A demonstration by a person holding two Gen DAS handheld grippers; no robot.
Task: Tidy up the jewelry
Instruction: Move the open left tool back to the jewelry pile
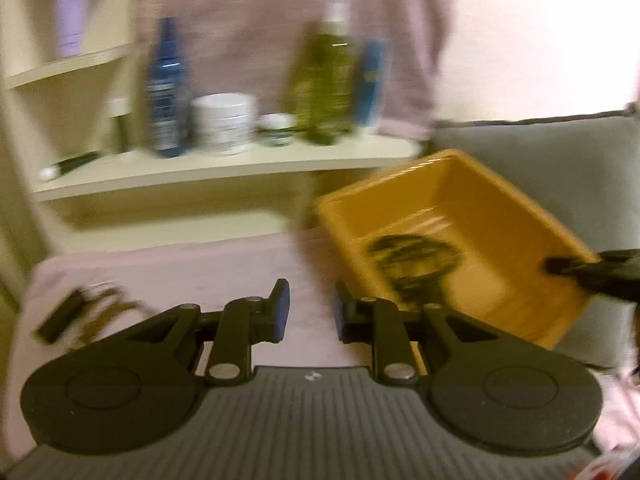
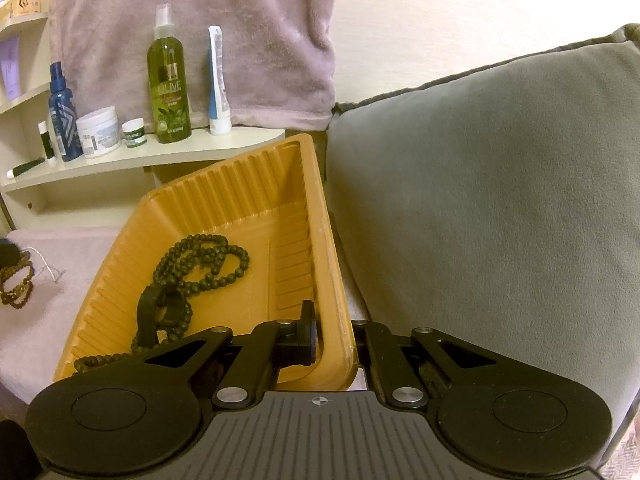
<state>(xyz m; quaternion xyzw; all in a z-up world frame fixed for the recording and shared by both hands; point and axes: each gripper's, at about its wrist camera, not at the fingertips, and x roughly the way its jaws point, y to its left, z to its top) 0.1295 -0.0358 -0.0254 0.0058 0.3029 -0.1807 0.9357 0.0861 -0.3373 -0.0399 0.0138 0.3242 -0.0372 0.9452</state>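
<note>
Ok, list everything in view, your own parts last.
tray: one, orange, tilted on pink cloth beside cushion
dark bead necklace: one, in tray
black loop: one, in tray
brown bead bracelets: several, on pink cloth, left
cushion: one, grey, right
bottles, jars and tube: several, cream shelf
towel: one, pink, hanging behind shelf
left tongs: black, apart, nothing between
right tongs: black, shut on tray's near rim

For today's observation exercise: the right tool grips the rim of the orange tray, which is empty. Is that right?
Not quite. The right tool does grip the orange tray's rim, but the tray is not empty: a dark bead necklace lies inside, as the right wrist view shows.
</note>
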